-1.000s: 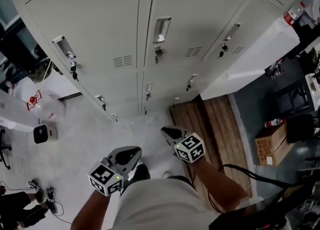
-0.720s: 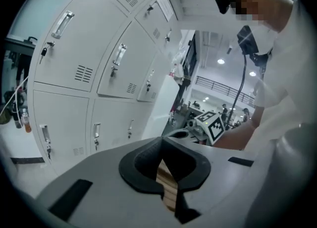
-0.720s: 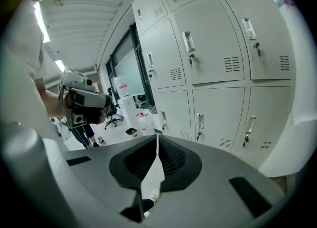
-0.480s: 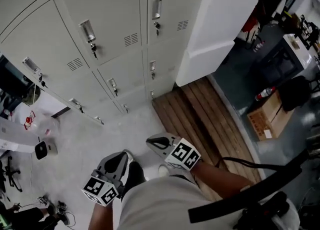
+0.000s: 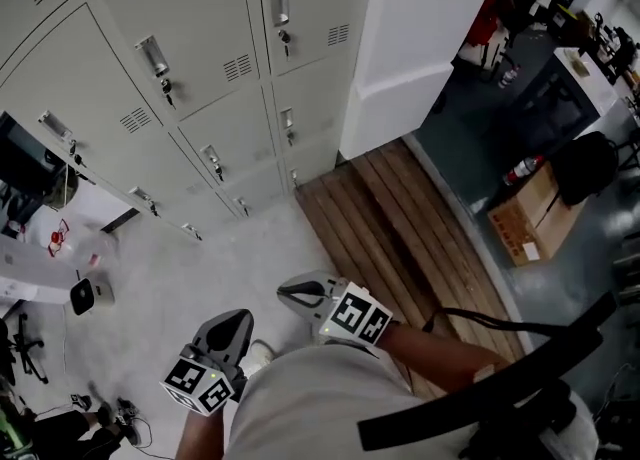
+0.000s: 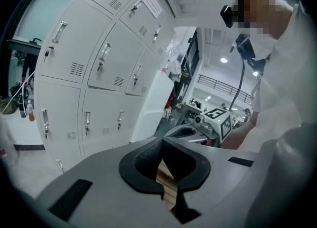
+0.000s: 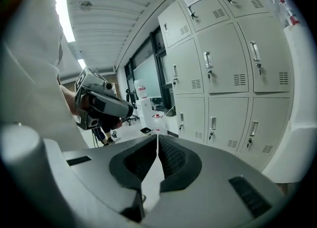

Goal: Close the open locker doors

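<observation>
The person is wearing a white top [image 5: 330,403], a black cable [image 5: 480,326] running at the right; the grey left gripper [image 5: 236,320] and right gripper [image 5: 290,292] are each carrying a black-and-white marker cube [image 5: 358,318].

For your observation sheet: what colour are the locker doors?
Pale grey locker doors, clearest in the head view.

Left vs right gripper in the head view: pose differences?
The left grey two-jaw gripper points up the picture towards the pale grey metal lockers; the right grey two-jaw gripper points picture-left. The left one hangs over pale speckled floor; the right one sits nearer the brown slatted wooden platform. Both are shut and empty.
</observation>
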A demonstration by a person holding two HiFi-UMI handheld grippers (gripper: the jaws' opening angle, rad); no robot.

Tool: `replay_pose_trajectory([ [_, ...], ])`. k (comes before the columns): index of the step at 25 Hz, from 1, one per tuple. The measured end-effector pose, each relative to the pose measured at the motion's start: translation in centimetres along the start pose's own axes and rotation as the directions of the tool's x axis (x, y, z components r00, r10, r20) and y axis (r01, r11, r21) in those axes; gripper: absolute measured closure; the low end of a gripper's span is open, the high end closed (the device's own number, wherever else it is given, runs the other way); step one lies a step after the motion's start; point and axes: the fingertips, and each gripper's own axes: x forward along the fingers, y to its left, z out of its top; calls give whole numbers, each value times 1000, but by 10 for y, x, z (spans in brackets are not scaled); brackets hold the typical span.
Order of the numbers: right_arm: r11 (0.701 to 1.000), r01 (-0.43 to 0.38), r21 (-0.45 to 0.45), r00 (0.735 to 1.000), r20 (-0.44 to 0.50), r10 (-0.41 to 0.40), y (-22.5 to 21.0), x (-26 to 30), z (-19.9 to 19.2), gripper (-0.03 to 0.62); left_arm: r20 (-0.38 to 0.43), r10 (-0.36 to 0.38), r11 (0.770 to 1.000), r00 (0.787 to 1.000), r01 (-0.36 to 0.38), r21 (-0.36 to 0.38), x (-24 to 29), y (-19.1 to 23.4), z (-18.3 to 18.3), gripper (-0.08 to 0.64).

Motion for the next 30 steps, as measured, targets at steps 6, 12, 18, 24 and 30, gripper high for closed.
replay_pose_trajectory([
  [6, 1000, -2, -27, 1000, 9, 2, 22, 14, 22, 571, 38, -3, 999, 999, 2, 38, -23, 4, 12, 549],
  [12, 996, -35, -78, 999, -5, 35, 48, 42, 40, 571, 51, 26, 1000, 998, -27, 14, -65, 25, -2, 549],
  [18, 993, -61, -104, 998, -31, 59, 67, 76, 52, 572, 70, 58, 998, 996, -57, -3, -99, 52, -8, 549],
  [24, 991, -75, -107, 997, -34, 72, 84, 103, 62, 574, 84, 55, 998, 995, -55, -7, -119, 68, -10, 549],
  [30, 992, -69, -106, 997, -37, 65, 98, 121, 66, 574, 75, 46, 999, 996, -45, -11, -138, 80, -16, 549],
])
